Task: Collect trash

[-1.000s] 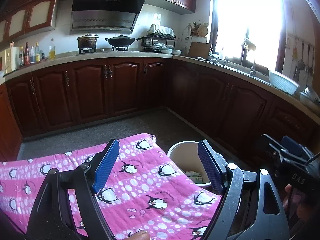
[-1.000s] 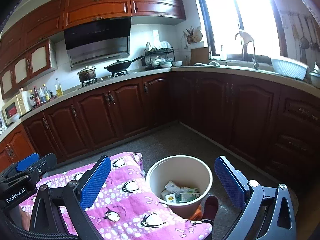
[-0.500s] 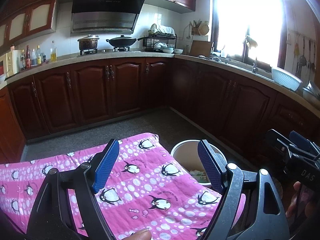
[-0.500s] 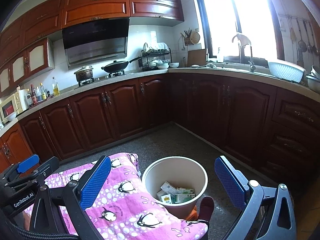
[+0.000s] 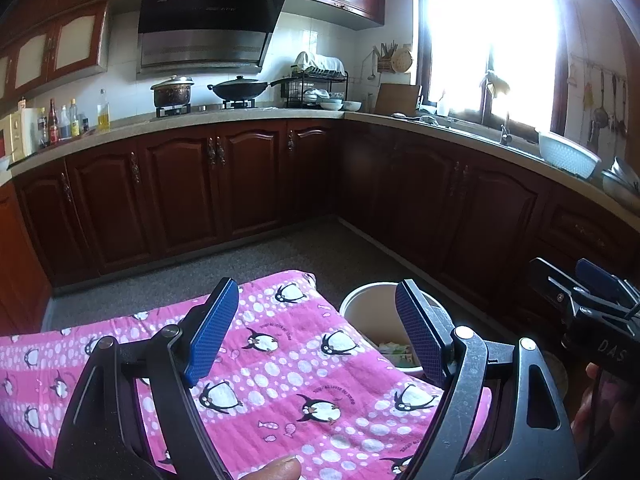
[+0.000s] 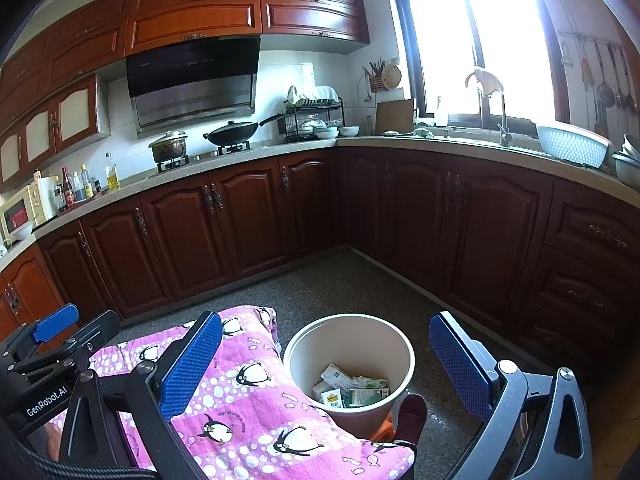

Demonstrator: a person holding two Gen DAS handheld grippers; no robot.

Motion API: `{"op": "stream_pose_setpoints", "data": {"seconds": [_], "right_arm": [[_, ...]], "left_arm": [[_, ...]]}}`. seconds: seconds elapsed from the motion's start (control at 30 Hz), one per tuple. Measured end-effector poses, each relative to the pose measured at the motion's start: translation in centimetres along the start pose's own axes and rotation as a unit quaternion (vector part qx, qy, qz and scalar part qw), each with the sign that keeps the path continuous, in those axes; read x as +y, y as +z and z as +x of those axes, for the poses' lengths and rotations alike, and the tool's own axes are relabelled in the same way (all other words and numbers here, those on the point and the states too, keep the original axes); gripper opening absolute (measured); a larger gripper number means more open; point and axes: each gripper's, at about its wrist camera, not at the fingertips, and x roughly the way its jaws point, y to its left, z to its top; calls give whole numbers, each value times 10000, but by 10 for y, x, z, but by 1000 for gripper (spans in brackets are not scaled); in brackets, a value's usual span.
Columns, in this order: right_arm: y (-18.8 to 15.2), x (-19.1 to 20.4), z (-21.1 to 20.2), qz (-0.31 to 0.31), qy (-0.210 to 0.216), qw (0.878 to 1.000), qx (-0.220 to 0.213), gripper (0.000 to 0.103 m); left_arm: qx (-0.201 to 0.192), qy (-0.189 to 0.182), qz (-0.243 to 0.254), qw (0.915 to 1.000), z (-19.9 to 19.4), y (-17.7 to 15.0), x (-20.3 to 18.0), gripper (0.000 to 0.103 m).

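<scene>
The round cream bin (image 6: 349, 368) stands on the speckled grey floor (image 6: 352, 280), just beside the near corner of a pink penguin-print cloth (image 6: 256, 412) that covers a low surface. Inside it lies the trash (image 6: 350, 390): several small cartons and crumpled wrappers in white and green, heaped at the bottom (their print is too small to read). From the left wrist view only part of the bin's rim (image 5: 360, 300) and a sliver of its contents show, the rest being hidden behind a blue-padded finger. The right gripper (image 6: 332, 364) hangs above the bin with its jaws spread wide and nothing between the pads; the bin shows in the gap between them. The left gripper (image 5: 316, 336) is likewise wide open and empty, poised over the cloth. A fingertip (image 5: 280, 470) pokes in at the bottom edge of the left view, cut off by the frame, and part of a hand (image 5: 588, 408) shows at the right behind the other tool. Something orange and dark red (image 6: 404, 416) sits against the bin's near side; what it is I cannot tell. Beyond, dark wooden cabinets (image 6: 248, 220) run under a stone counter (image 6: 440, 146) that carries a lidded pot (image 6: 168, 146), a wok (image 6: 232, 132), a dish rack (image 6: 314, 118) and a white basket (image 6: 572, 146). The window (image 6: 480, 40) is blown out by glare.
</scene>
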Motion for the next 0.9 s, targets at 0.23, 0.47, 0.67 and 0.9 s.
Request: {"op": "stream_pose_setpoints", "data": {"seconds": [0.23,0.47,0.67,0.9], "right_arm": [[-2,2,-2,-39,-3,10000,-30,103],[-2,3,-3,12,12,10000,15,103],[-2,4,-3,-29,1,10000,17,103],[-1,6,-1,-55,12,10000,74,103]], "left_arm": [[-26,-14,1,10000,0,0,0,80],[-27,10,36,10000,0,-1,1,80],[-24,-3,40,10000,1,-1,2,80],[9,-24,33,10000,4,-2,1,80]]}}
